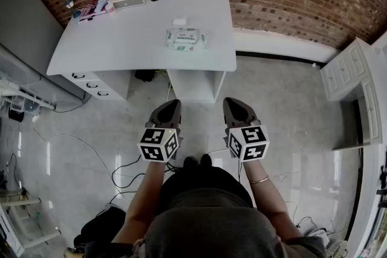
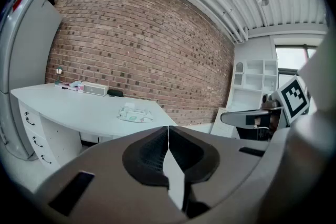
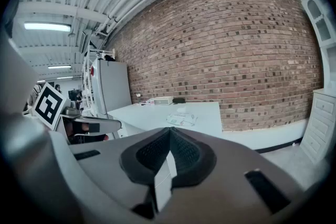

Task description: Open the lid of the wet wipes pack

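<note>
While both tools hang over the floor in front of our body, well short of the white desk (image 1: 121, 45), none of the lid work has begun, so we judge the step in hand to be the approach. Our left gripper (image 1: 174, 107) has its jaws pressed together with nothing between them, and our right gripper (image 1: 232, 107) is the same, closed and empty. The wet wipes pack (image 1: 186, 38) lies flat on the desk top toward its right front part. A small white item (image 1: 179, 22) sits just behind it, and a white box (image 1: 127, 0) stands well apart at the far edge.

We should walk up square to the desk so that the pack ends up between the two grippers. The lid is too small to make out from here, so we should first find which edge lifts. One gripper ought to press on the pack's body beside the lid, since a soft pack will likely slide or rise on that smooth top. The other should spread its jaws only slightly, catch the lid's free lip, and swing it up about its hinge without biting the film beneath.
</note>
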